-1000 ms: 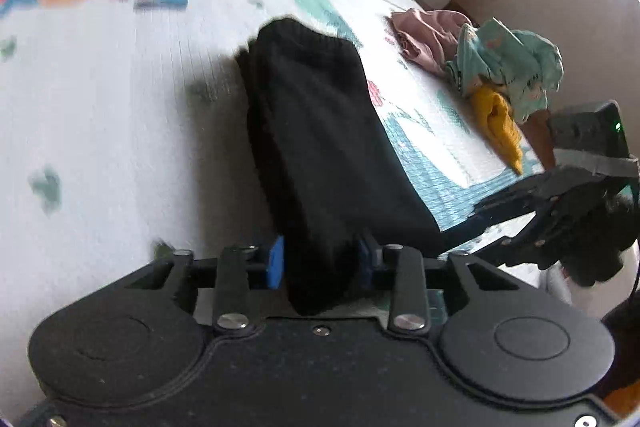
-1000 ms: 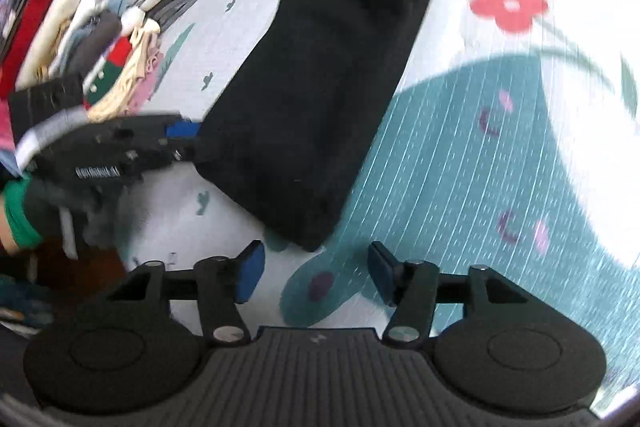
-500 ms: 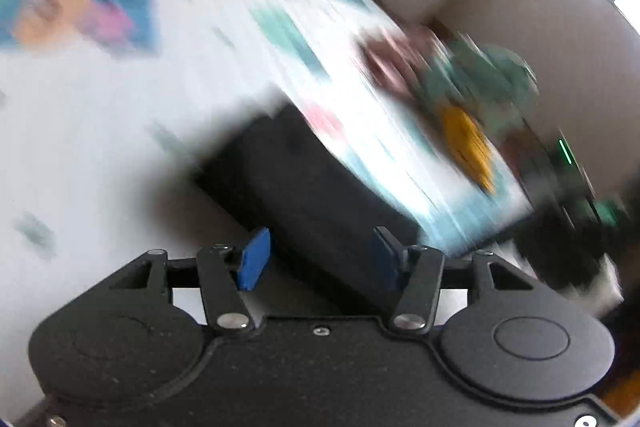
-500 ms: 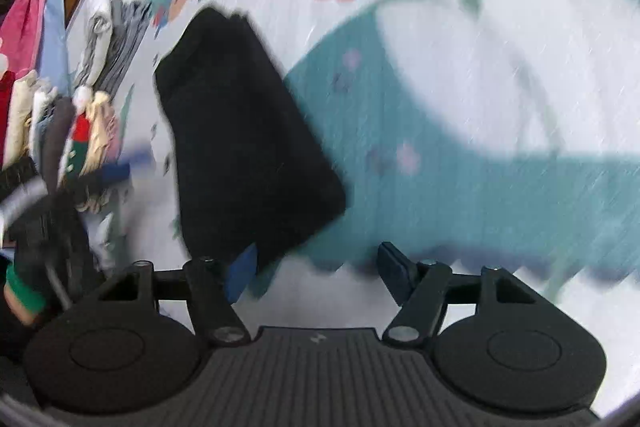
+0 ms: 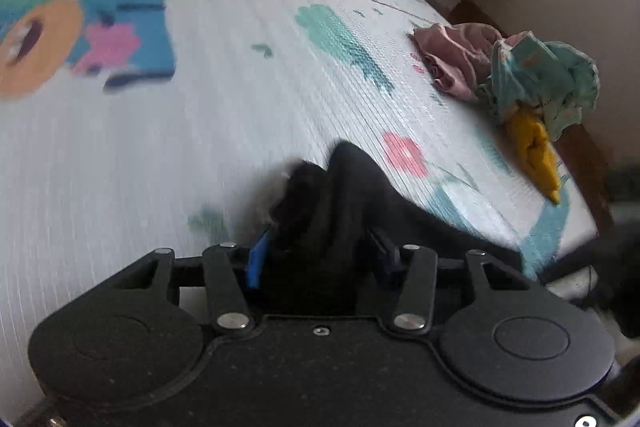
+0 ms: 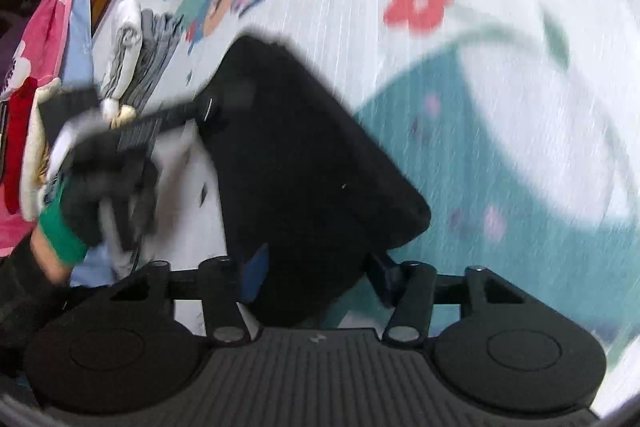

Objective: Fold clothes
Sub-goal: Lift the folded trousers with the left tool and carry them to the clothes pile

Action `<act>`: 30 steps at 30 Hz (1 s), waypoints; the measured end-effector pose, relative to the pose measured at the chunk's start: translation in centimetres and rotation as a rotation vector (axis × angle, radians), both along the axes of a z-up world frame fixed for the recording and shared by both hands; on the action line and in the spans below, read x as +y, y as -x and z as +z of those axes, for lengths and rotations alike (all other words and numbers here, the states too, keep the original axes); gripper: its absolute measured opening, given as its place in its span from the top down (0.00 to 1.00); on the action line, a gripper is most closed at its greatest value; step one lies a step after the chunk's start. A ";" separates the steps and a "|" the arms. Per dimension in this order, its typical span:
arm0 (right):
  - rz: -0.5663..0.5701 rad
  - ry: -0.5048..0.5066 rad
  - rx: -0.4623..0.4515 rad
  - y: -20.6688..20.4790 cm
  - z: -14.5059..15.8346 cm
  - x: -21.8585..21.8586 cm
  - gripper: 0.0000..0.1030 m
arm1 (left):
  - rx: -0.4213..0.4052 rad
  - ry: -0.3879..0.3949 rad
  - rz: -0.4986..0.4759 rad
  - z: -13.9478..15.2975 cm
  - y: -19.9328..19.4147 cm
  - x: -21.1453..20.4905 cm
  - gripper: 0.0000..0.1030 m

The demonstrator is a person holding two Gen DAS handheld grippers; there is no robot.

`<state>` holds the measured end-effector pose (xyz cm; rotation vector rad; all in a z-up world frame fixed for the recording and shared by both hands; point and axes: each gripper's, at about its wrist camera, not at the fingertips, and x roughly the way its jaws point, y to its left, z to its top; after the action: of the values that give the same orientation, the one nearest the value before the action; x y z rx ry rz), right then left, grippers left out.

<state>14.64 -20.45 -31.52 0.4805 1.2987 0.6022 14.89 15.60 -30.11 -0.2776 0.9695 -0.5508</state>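
My left gripper (image 5: pixel 318 251) has just been closing and pinches the folded black garment (image 5: pixel 360 203); my right gripper (image 6: pixel 314 277), also just closing, straddles its near corner, grip unclear.

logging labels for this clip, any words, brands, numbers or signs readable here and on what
None can be read.
Left gripper: pale marks along its side, too blurred to read.
Right gripper: a small embossed mark on its body, too small to read.
Mat: only pictures, flowers and coloured shapes, no lettering.
Black garment: no label or print shows.
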 end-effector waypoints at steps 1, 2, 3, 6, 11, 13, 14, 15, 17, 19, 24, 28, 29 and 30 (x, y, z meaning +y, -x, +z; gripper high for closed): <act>-0.010 0.024 -0.040 -0.7 0.4 -0.3 0.47 | 0.022 0.023 0.010 0.0 1.2 0.3 0.53; -0.022 0.048 -0.086 -1.5 0.8 -0.7 0.47 | 0.043 0.046 0.017 0.1 2.6 0.5 0.53; -0.034 0.067 -0.132 -2.3 1.2 -1.3 0.47 | 0.054 0.064 0.029 0.2 4.0 0.6 0.52; -0.065 0.081 -0.156 -3.7 1.5 -3.2 0.45 | 0.059 0.110 0.125 0.7 6.6 1.8 0.43; -0.027 0.103 -0.128 -3.3 0.8 -2.6 0.35 | 0.088 0.140 0.198 0.7 6.6 1.9 0.38; -0.010 0.091 -0.105 -2.4 0.7 -2.3 0.34 | 0.097 0.134 0.204 0.6 5.9 1.4 0.36; 0.001 0.081 -0.105 -2.1 0.7 -2.0 0.34 | 0.108 0.122 0.203 0.4 5.5 1.1 0.36; 0.018 0.078 -0.111 -2.0 0.6 -1.6 0.34 | 0.119 0.115 0.210 0.1 5.2 0.7 0.36; 0.038 0.080 -0.117 -2.0 0.1 -0.9 0.34 | 0.137 0.125 0.244 -0.5 4.8 0.5 0.36; -0.007 0.051 -0.097 -2.2 -0.3 -1.1 0.35 | 0.149 0.160 0.284 -0.8 5.0 1.0 0.40; -0.028 0.045 -0.122 -2.1 -0.6 -0.9 0.35 | 0.216 0.278 0.379 -1.8 5.8 1.9 0.51; -0.022 0.081 -0.120 -2.3 -0.5 -0.7 0.56 | 0.168 0.207 0.370 -1.4 6.4 0.4 0.66; -0.006 0.089 -0.110 -2.6 -0.5 -0.6 0.65 | 0.160 0.206 0.364 -1.5 6.4 0.3 0.69; 0.021 0.101 -0.104 -3.0 -0.2 -0.3 0.70 | 0.159 0.216 0.363 -1.7 6.4 0.4 0.73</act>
<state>17.67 -20.75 -31.77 0.3485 1.2299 0.5687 8.52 16.05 -31.80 -0.6844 0.9848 -0.3018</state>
